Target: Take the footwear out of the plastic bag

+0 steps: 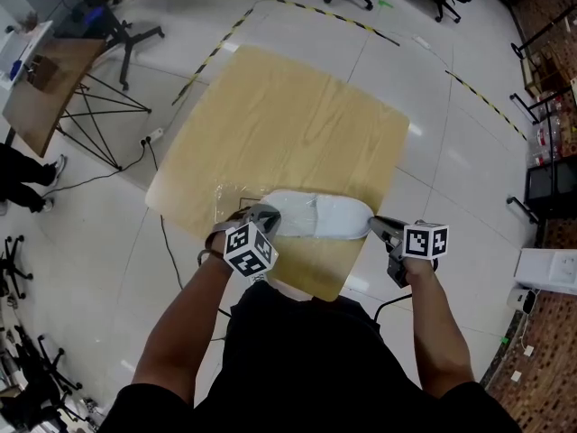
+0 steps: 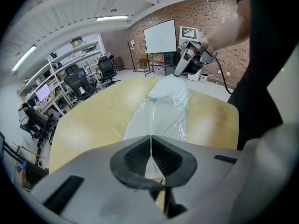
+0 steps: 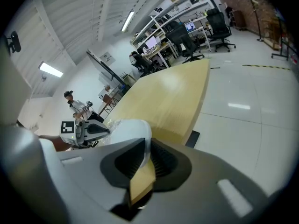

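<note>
Footwear [image 1: 317, 216], one white shoe, lies along the near edge of the table [image 1: 288, 115], its long axis running left to right; I cannot tell which end is the toe. Both forearms reach forward and down. At the left end, the left gripper [image 1: 270, 216] pinches the film of the one plastic bag [image 1: 233, 198]. The right gripper [image 1: 374, 226] is clamped on the shoe's right edge.

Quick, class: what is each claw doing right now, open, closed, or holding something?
Left claw: closed, pinching the plastic bag film.
Right claw: closed on the end of the white shoe.
</note>
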`<act>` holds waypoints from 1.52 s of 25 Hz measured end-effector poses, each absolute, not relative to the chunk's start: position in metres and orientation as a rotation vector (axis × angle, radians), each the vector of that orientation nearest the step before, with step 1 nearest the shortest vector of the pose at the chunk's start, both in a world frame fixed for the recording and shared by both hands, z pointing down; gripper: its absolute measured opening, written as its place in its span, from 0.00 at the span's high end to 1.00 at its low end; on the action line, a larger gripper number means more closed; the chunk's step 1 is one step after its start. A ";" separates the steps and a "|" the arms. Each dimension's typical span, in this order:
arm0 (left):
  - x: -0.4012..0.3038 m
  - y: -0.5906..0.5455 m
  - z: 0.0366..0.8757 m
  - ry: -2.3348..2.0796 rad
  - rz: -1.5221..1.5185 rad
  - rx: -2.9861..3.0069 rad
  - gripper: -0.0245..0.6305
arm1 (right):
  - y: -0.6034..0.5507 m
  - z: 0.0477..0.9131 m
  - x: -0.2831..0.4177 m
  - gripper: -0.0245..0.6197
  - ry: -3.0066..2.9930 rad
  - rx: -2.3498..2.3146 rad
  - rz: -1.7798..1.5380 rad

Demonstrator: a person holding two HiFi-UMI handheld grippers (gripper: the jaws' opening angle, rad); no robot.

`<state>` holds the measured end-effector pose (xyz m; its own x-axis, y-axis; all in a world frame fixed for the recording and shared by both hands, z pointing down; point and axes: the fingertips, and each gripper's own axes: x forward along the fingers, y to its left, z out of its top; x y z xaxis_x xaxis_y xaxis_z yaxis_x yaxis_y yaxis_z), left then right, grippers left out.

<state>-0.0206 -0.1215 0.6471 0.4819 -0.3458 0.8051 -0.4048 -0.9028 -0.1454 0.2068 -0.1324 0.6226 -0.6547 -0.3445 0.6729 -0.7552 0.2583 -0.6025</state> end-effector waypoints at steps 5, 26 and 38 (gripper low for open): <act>-0.028 -0.122 0.650 -0.665 1.473 2.639 0.94 | -0.131 0.622 0.227 0.90 -2.113 1.039 1.359; -0.093 -0.132 0.663 -0.785 1.637 2.510 0.94 | -0.120 0.626 0.240 0.90 -2.084 1.062 1.295; -0.175 -0.137 0.664 -0.933 1.773 2.351 0.95 | -0.121 0.630 0.194 0.90 -2.120 0.918 1.258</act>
<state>-0.1749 -0.1373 0.6640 0.1587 -0.4293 0.8891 -0.4898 -0.8162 -0.3066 0.1943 -0.1209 0.6300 -0.6444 -0.2927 0.7064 -0.7603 0.3440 -0.5511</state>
